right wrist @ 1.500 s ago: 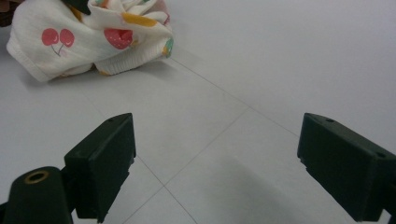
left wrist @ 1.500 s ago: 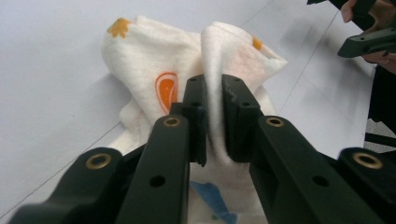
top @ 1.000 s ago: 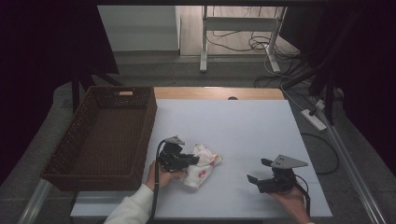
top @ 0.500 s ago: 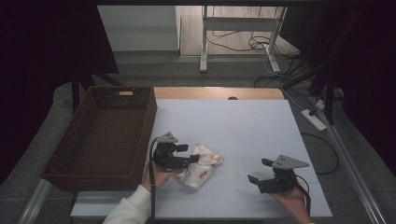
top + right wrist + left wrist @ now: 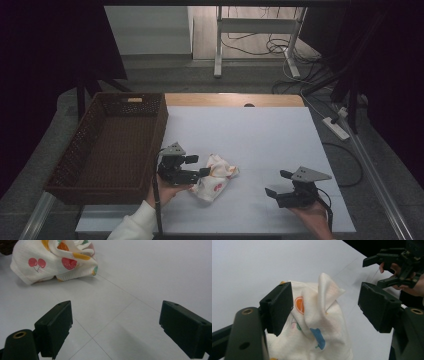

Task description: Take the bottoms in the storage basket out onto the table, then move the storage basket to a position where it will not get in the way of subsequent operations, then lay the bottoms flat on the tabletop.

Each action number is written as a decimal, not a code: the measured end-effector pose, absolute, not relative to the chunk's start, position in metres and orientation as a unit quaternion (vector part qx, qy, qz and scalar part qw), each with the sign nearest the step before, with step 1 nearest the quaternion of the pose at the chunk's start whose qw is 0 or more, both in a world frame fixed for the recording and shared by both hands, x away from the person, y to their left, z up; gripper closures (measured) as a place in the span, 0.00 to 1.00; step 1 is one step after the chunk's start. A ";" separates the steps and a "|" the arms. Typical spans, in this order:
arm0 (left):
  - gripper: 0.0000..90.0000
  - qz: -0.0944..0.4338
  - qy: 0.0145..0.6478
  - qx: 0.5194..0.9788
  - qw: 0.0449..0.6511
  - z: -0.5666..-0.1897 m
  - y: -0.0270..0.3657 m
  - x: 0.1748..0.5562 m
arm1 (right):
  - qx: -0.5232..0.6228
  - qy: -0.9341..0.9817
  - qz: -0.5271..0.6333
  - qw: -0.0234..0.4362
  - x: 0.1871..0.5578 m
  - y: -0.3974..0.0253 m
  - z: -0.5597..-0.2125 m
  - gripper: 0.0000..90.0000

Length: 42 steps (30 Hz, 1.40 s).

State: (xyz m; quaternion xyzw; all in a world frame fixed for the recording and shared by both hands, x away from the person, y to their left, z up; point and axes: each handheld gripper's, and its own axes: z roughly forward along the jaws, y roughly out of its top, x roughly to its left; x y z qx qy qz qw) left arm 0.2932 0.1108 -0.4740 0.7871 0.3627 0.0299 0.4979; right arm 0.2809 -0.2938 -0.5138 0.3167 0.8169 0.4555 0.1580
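— Cloth (image 5: 215,176) first: where does it lie? Near edge of the white table (image 5: 260,135), a crumpled cream piece printed with cherries and other fruit, bunched in a heap left of the middle.

— And the closest things around it?

— Left gripper (image 5: 196,166) sits just beside it on the basket side, jaws spread, with a raised fold of the cloth (image 5: 322,315) standing between them; I can't tell whether either pad touches the fabric. Right gripper (image 5: 278,184) rests well apart to the right, jaws also wide and empty, pointing across bare tabletop toward the heap (image 5: 53,258).

— Anything in the way between them?

— Only plain table surface with faint seam lines.

— Farther off?

— A dark wicker basket (image 5: 85,150) stands along the table's left edge, close behind the left gripper. Beyond the table's far end are a desk frame (image 5: 255,37), loose cables and a power strip (image 5: 336,128) on the floor.
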 end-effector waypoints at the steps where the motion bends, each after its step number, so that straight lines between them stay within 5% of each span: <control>1: 0.30 0.030 0.363 0.787 0.499 -0.473 0.112 0.293 | 0.316 0.817 0.456 0.157 0.281 -0.294 -0.514 0.13; 42: 0.29 0.030 0.382 0.775 0.502 -0.472 0.124 0.294 | 0.287 0.830 0.459 0.137 0.281 -0.264 -0.514 0.15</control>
